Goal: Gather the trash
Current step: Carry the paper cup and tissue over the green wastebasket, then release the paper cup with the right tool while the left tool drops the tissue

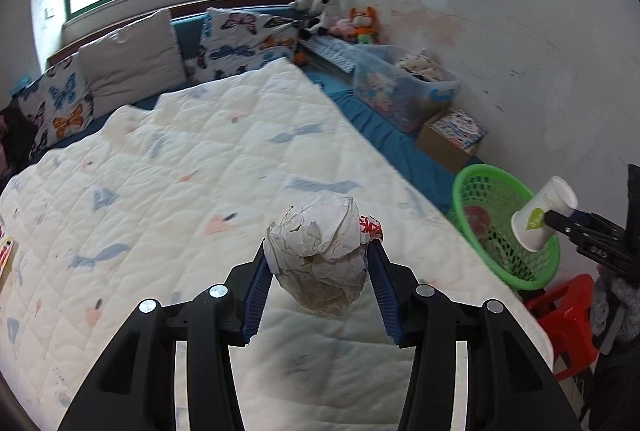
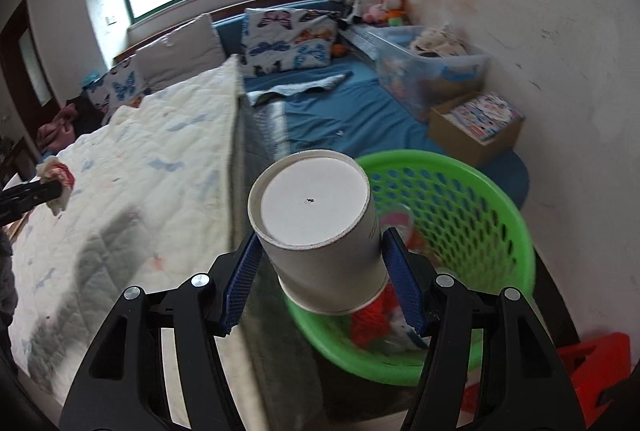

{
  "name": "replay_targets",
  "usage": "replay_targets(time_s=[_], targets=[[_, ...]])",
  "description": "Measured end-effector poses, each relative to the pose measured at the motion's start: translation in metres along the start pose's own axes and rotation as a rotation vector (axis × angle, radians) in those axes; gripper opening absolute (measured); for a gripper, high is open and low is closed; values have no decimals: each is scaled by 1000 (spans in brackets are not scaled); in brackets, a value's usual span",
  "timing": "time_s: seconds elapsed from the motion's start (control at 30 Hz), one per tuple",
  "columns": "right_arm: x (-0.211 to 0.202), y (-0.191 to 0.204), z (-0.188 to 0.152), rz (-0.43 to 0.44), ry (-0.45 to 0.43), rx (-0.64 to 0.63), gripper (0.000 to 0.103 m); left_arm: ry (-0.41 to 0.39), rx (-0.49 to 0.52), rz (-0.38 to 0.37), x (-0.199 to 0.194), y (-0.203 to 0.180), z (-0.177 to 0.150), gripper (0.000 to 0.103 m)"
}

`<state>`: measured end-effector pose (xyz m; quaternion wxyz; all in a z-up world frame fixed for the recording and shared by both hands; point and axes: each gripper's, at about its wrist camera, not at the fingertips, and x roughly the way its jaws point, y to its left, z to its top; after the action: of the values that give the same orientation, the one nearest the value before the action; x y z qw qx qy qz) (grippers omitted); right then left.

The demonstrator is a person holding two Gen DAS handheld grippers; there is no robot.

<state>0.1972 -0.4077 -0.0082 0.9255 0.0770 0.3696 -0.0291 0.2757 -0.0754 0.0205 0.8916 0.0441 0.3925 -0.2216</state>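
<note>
Two loads: your right gripper point(image 2: 320, 263) clamps paper cup point(image 2: 320, 231), probably over green basket point(image 2: 460, 183); left gripper point(image 1: 320, 267) pinches crumpled paper wad point(image 1: 320, 247), basket far right.

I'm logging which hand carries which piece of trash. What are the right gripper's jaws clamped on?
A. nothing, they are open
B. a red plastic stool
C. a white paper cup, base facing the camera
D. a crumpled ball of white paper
C: the right gripper has its blue jaws pressed against both sides of the white paper cup, held over the green plastic basket; the crumpled white paper ball sits in the left gripper.
</note>
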Motion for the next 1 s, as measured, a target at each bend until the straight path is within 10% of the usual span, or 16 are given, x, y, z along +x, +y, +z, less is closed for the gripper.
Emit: replay_targets(time_s=[1.0], targets=[[-31, -96, -43, -17, 1, 165, 74, 146, 194, -201, 106, -207, 24, 49]])
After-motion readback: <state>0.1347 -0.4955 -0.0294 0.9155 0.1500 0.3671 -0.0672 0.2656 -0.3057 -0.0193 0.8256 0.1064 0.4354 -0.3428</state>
